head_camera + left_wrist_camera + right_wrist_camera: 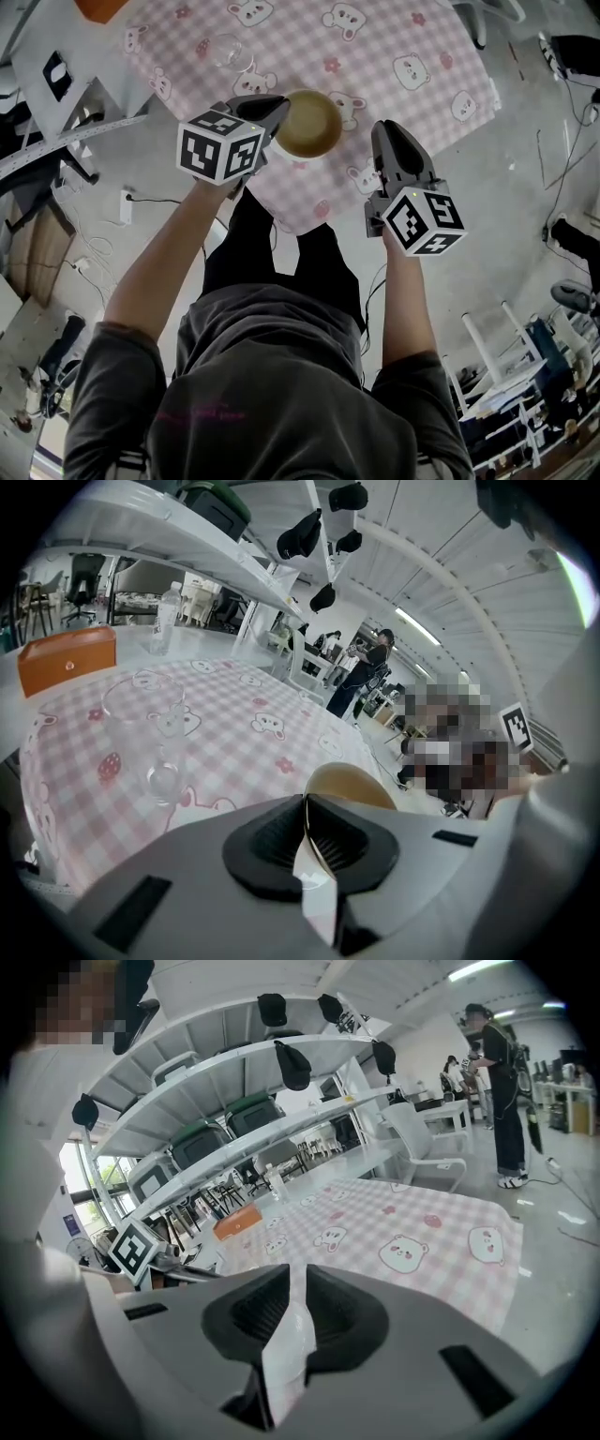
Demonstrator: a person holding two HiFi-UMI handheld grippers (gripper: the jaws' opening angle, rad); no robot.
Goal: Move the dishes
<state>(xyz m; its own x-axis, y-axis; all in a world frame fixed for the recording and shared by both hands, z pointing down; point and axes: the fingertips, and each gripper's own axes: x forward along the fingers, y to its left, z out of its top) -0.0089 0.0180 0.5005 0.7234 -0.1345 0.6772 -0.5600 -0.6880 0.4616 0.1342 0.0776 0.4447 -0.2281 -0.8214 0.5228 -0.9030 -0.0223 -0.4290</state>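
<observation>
A tan bowl point(307, 124) with a white outside hangs over the near edge of the pink checked table point(412, 37). My left gripper point(273, 116) is shut on the bowl's rim; in the left gripper view the thin rim point(349, 782) runs between the black pads point(272, 841). My right gripper point(392, 133) hovers to the right of the bowl, apart from it, over the table's near corner. In the right gripper view its jaws point(292, 1288) pinch a white crumpled scrap point(286, 1344). A clear stemmed glass point(228, 49) point(150, 710) stands farther back on the cloth.
An orange box point(67, 660) point(236, 1222) and a water bottle point(165, 619) sit at the table's far side. White shelving point(234, 1082) rises behind the table. Chairs, cables and a person point(502, 1072) stand on the floor around it.
</observation>
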